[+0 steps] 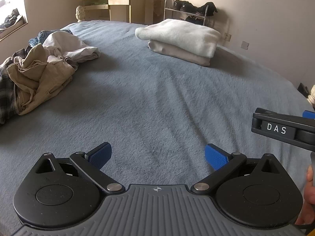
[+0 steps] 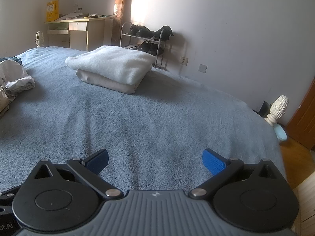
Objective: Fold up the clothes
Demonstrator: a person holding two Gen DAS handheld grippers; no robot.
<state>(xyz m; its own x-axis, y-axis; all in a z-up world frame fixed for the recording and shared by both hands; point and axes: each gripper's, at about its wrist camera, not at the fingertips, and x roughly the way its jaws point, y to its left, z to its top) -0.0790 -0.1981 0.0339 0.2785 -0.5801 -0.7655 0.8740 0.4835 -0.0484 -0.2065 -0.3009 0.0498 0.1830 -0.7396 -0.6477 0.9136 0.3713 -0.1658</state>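
- Left wrist view: the left gripper hangs over the blue-grey bed, its blue-padded fingers spread wide apart with nothing between them.
- At about 10 o'clock from that gripper lies the heap of unfolded clothes: a tan garment in front, a white one behind it, plaid cloth at the left edge and a bit of denim at the back, all crumpled together.
- At about 1 o'clock, well apart from the heap, sits the folded stack: a white fleecy piece lying on top of a beige one, near the far right side of the bed.
- At 3 o'clock the right gripper enters from the frame edge, seen side-on with "DAS" lettering; a hand shows at the lower right edge.
- Beyond the bed stand a wooden table at 12 o'clock and a shoe rack to its right by the wall.
- Right wrist view: the right gripper is also over bare bed, fingers wide open and holding nothing.
- The folded stack lies at about 11 o'clock; only the white edge of the unfolded clothes shows at 9 o'clock.
- A white bedpost finial stands at 2 o'clock past the bed's corner, with the table and shoe rack along the far wall.
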